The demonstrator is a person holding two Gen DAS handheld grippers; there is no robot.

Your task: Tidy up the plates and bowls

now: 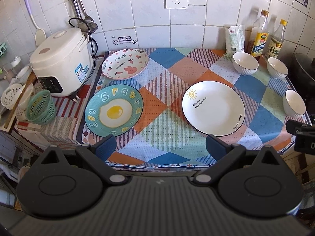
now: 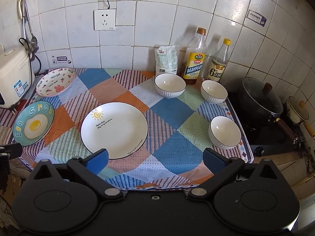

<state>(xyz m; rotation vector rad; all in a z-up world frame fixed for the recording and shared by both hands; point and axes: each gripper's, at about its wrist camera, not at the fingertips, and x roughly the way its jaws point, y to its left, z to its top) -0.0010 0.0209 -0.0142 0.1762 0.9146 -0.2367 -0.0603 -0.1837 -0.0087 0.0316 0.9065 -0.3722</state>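
Note:
Three plates lie on the patterned cloth: a white sun plate (image 1: 213,108) (image 2: 114,130), a teal egg plate (image 1: 113,110) (image 2: 33,123) and a pink bear plate (image 1: 125,64) (image 2: 55,82). Three white bowls stand at the right: one at the back (image 1: 245,63) (image 2: 170,85), one further right (image 1: 277,67) (image 2: 214,91), one nearer (image 1: 294,103) (image 2: 225,132). My left gripper (image 1: 159,147) is open and empty above the front edge. My right gripper (image 2: 155,161) is open and empty, also at the front edge, and its body shows in the left wrist view (image 1: 301,135).
A rice cooker (image 1: 63,63) (image 2: 13,76) and a green basket (image 1: 41,107) stand at the left. A bag (image 2: 166,60) and two bottles (image 2: 195,59) (image 2: 218,63) stand against the tiled wall. A lidded black pot (image 2: 259,100) sits on the stove at the right.

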